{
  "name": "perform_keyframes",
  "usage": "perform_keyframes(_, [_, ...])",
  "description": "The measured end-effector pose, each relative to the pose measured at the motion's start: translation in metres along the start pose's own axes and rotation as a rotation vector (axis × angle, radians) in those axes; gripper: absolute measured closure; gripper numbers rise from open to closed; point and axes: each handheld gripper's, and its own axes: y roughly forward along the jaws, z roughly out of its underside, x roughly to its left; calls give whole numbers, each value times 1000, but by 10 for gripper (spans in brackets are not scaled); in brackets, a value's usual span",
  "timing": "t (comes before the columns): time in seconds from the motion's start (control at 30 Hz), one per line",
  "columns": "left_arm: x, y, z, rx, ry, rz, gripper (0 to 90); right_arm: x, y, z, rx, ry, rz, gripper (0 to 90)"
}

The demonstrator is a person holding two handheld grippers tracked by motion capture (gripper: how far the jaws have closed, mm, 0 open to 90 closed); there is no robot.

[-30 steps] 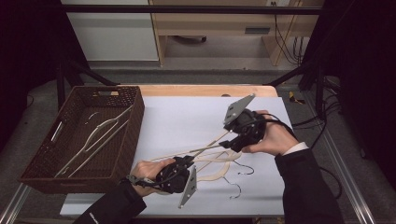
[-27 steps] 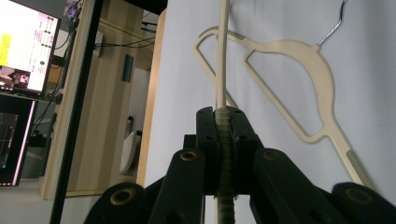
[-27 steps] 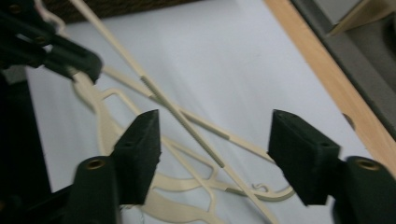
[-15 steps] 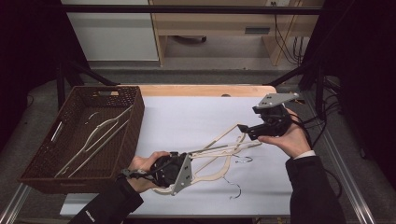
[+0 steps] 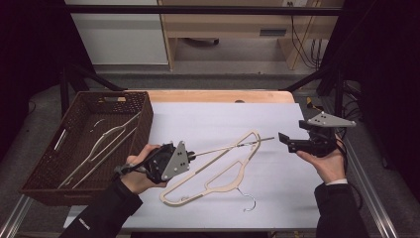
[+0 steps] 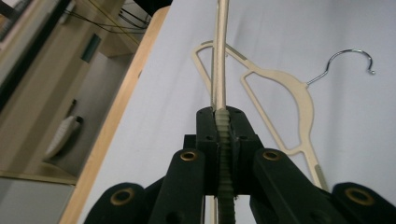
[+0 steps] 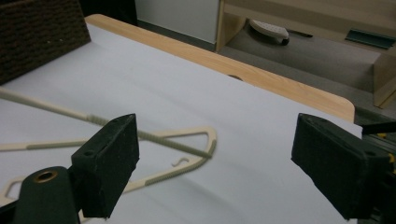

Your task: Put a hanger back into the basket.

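Left gripper view: jaws hide the held hanger's (image 6: 219, 70) gripped end.

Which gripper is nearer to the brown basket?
Left. The left gripper sits just beside the brown basket, clamped on a hanger; the right gripper is open, across the table.

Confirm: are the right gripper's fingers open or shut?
Open. The right gripper fingers have just been opening and stand wide apart, nothing between them.

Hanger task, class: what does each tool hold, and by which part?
Left tool grips a cream hanger by one end of its thin bar. Right tool is open and holds nothing.
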Motion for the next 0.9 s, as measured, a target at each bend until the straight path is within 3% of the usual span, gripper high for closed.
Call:
perform_keyframes(0.1, [6,-1,0,22,-14,12,851,0,-2,12,6,-4,17,137])
perform_keyframes(0.27, [16,-4,-1,40,-46,36,851,5,-6,26,-10,1,6,135])
perform_keyframes(0.53, [40,-14,1,20,-151,61,851,21,-5,46,-19,3,-41,105])
perform_keyframes(0.77, [58,-26,6,21,-215,42,851,33,0,57,-8,20,-91,83])
perform_keyframes(0.9, [69,-36,12,6,-255,9,851,37,3,63,5,25,-103,78])
